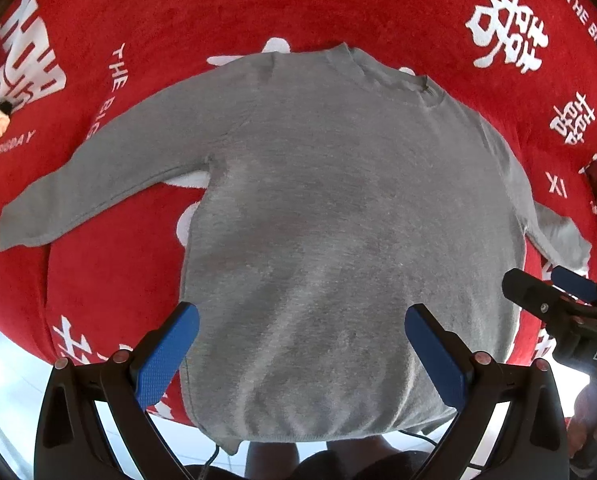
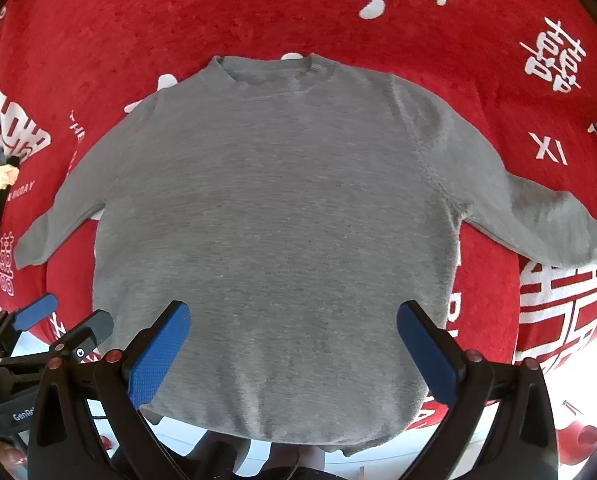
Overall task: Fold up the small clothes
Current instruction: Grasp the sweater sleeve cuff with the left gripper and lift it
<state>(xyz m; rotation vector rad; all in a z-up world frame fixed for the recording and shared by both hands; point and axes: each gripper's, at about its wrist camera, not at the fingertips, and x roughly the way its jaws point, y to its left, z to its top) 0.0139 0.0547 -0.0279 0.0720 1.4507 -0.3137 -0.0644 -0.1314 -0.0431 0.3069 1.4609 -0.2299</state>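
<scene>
Soft grey knit sweater (image 1: 338, 208) lies flat, sleeves out, on a fuzzy red blanket (image 1: 226, 8). Left gripper (image 1: 301, 322) and right gripper (image 2: 293, 318) both spread wide, holding nothing.

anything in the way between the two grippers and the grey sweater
Nothing visible. The grey sweater lies spread flat on the red blanket, and the open left gripper and right gripper hover over its hem end with only bare fabric beneath.
</scene>
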